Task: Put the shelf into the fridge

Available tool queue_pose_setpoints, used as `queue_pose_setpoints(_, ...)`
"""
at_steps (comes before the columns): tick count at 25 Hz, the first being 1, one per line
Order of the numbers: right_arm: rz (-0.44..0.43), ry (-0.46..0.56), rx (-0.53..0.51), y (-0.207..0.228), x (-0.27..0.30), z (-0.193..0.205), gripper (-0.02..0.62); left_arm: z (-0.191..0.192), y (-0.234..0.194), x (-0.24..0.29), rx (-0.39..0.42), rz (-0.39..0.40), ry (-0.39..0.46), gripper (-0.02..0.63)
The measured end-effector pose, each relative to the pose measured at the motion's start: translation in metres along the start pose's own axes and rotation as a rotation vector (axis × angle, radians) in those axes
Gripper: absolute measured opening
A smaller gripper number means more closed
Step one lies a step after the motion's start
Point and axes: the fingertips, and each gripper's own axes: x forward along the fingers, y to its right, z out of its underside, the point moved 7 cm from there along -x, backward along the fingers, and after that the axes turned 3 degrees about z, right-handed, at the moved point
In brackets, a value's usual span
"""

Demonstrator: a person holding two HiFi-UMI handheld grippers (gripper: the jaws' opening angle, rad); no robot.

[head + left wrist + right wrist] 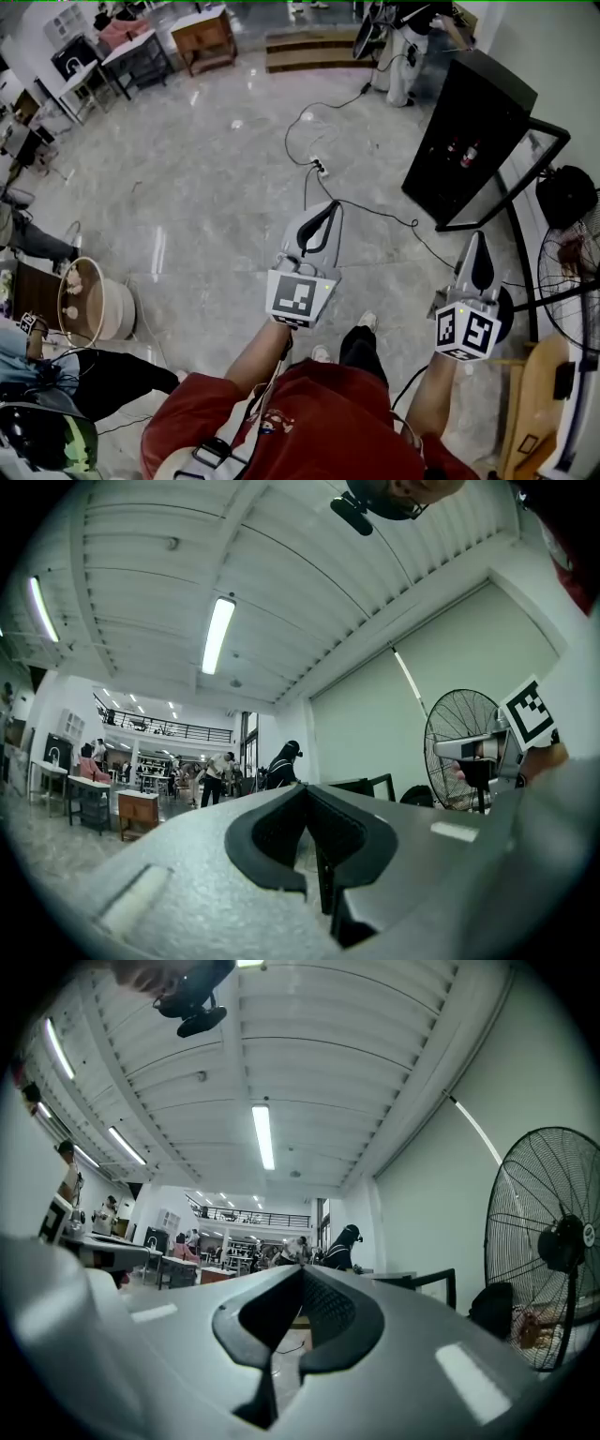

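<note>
Hovering over the pale floor point(206, 187), left tool point(332, 206) and right tool point(478, 238) are both closed, empty; black fridge point(473, 131) ahead.

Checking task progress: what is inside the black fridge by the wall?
Inside the fridge, two small reddish things show in its dark interior. Whether a shelf is fitted cannot be told: the rest is too dark and small.

Black fridge point(476, 114); grey marbled floor point(206, 187); red shirt point(323, 422).
</note>
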Motion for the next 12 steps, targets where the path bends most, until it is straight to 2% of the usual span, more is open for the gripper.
queue_pose_setpoints(12,0.059,-0.023,0.033,0.046,0.035,0.028,-0.006,0.019,0.019,0.059,-0.016,0.012,-0.039,0.005)
